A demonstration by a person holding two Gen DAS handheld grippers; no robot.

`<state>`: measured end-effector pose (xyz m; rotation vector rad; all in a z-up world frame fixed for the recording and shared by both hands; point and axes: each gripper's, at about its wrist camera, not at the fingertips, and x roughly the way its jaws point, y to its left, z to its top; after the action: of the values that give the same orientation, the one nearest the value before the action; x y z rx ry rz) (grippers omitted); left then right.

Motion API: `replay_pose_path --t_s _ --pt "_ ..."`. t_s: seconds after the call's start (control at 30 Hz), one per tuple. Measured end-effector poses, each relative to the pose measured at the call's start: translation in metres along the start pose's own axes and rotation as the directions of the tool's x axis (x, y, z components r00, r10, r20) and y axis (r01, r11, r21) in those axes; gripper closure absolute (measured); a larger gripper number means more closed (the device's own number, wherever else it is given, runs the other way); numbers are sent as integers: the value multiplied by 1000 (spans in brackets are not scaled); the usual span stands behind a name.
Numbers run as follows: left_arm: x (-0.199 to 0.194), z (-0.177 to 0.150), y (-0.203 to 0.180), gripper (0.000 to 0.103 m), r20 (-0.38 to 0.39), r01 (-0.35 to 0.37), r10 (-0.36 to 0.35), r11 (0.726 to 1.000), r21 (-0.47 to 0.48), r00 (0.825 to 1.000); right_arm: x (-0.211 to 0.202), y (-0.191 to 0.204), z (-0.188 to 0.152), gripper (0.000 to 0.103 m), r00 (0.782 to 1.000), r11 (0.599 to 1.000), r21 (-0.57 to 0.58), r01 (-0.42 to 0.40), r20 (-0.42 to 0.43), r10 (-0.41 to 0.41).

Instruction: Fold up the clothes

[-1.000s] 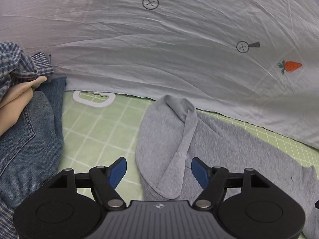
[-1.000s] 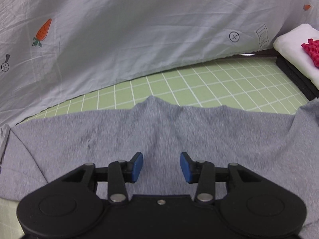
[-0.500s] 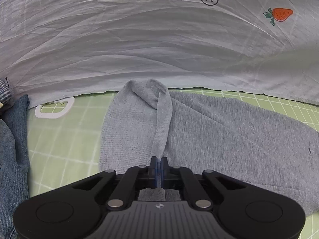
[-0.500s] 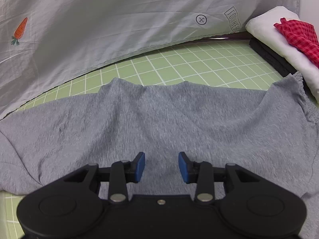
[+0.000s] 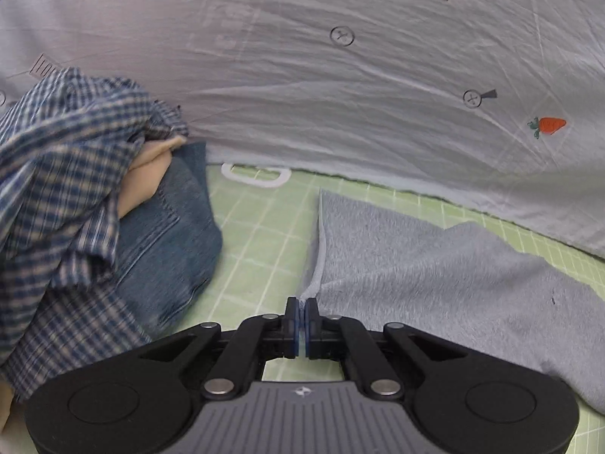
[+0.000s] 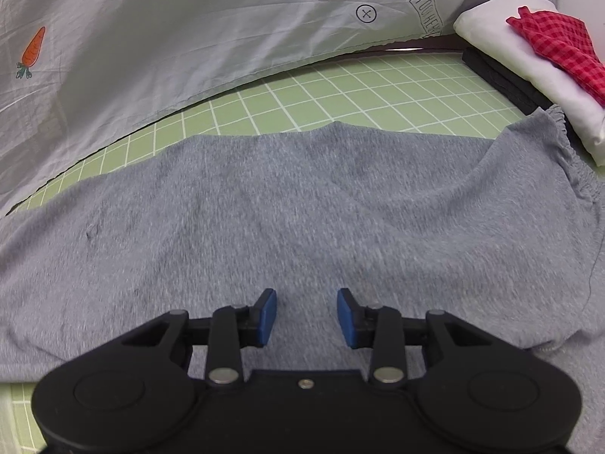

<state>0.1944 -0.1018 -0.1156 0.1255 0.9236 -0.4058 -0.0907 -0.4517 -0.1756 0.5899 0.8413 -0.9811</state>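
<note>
The grey garment lay spread flat over the green grid mat on the table, filling most of the right wrist view, its gathered elastic edge at the far right and its other end running off to the left; no fold showed in it yet, so the folding looked barely begun. Behind it hung a pale printed sheet. At the left of the left wrist view sat an unfolded heap, a blue checked shirt over jeans, likely waiting their turn, while at the far right a white folded cloth with a red checked piece on top looked already done. The left gripper had its fingers pinched tight on the garment's hem at its left end, with the edge drawn up taut from the mat. The right gripper hovered low over the garment's middle, fingers narrowly apart and holding nothing. A white plastic loop lay on the mat by the sheet
</note>
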Motion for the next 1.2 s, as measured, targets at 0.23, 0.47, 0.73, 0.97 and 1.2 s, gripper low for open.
replay_pose_path --t_s 0.23,0.47,0.73,0.97,1.2 --pt "12 -37 29 70 -104 8 -28 983 -185 994 -10 -4 -5 66 1000 1000 -1 -4 0 4" --pt "32 -36 12 43 -125 17 -41 983 -185 991 -18 -3 -14 66 1000 1000 -1 -16 -20 16" --pt "45 -39 -11 82 -121 -71 65 996 -50 991 -24 0 -13 64 1000 1000 -17 -23 -18 23" --pt "34 -35 -5 97 -72 -128 129 992 11 989 -27 -2 -13 64 999 998 -35 -44 -24 43" --pt "34 -26 30 92 -94 -161 155 985 -65 983 -19 -23 1 64 997 998 37 -58 -41 59"
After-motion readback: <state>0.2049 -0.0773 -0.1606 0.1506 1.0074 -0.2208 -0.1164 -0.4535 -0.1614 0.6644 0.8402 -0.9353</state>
